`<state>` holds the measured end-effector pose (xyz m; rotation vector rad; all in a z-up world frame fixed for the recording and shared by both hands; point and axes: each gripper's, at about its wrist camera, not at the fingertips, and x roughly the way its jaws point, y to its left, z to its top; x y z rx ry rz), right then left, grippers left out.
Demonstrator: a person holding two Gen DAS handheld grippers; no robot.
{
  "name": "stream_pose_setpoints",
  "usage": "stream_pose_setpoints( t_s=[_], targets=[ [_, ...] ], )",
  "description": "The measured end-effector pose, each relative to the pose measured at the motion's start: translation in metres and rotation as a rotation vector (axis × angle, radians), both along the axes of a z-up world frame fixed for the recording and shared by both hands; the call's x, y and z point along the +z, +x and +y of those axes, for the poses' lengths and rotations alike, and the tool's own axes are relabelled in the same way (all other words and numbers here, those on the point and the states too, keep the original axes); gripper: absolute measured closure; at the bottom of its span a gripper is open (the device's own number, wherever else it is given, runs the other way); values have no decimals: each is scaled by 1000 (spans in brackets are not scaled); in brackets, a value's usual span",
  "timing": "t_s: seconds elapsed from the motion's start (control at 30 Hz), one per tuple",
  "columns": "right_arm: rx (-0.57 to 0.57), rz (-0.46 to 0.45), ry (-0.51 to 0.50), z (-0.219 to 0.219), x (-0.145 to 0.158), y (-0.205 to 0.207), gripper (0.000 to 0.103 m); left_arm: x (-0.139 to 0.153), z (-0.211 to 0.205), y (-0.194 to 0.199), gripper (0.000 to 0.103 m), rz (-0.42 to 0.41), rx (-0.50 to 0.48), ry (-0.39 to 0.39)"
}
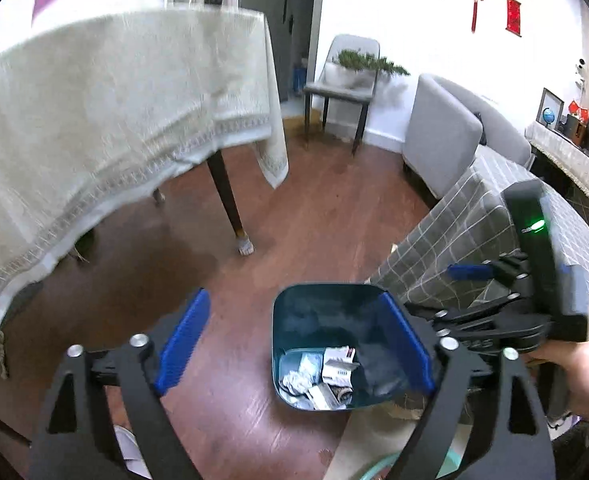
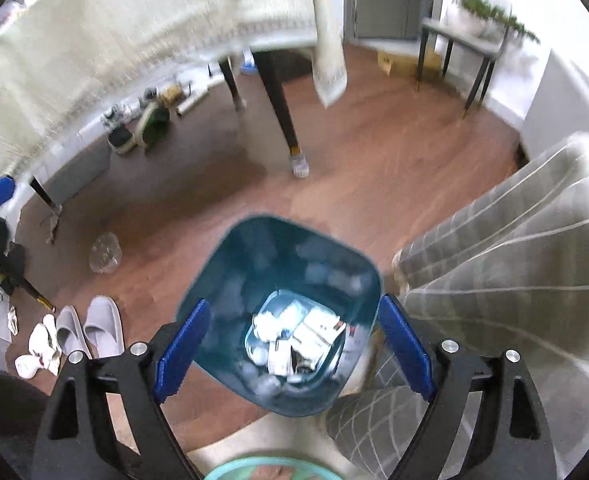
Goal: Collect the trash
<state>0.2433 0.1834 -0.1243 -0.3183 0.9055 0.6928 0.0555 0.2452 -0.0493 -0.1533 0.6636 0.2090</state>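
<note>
A dark teal trash bin (image 1: pixel 294 304) stands on the wooden floor; it also shows in the right wrist view (image 2: pixel 230 264). Crumpled white papers and wrappers (image 1: pixel 322 376) lie at its bottom, also seen from above in the right wrist view (image 2: pixel 298 336). My left gripper (image 1: pixel 294 344) is open and empty, above and just left of the bin. My right gripper (image 2: pixel 294 344) is open and empty, directly over the bin's mouth. The right gripper's body (image 1: pixel 534 280) shows at the right of the left wrist view, held by a hand.
A table with a cream tablecloth (image 1: pixel 114 100) fills the left, its dark leg (image 1: pixel 226 200) nearby. A grey checked sofa cover (image 1: pixel 474 232) touches the bin's right side. Grey slippers (image 2: pixel 90 332), socks and a clear plastic item (image 2: pixel 104 258) lie on the floor. A grey chair (image 1: pixel 342 88) stands behind.
</note>
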Motion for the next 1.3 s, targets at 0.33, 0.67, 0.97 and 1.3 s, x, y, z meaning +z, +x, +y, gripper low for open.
stream_pose_setpoints(
  t_s=[0.33, 0.67, 0.97, 1.3],
  targets=[
    [-155, -262, 159, -83, 98, -70, 15, 38, -41, -43, 8, -127, 19, 78],
    [-384, -402, 242, -206, 145, -126, 4, 55, -74, -78, 5, -198, -56, 110],
    [-467, -495, 235, -276, 146, -186, 4, 48, -92, -88, 4, -189, -80, 101],
    [-405, -483, 287, -288, 139, -191, 4, 47, -99, -93, 4, -212, -117, 89]
  ],
)
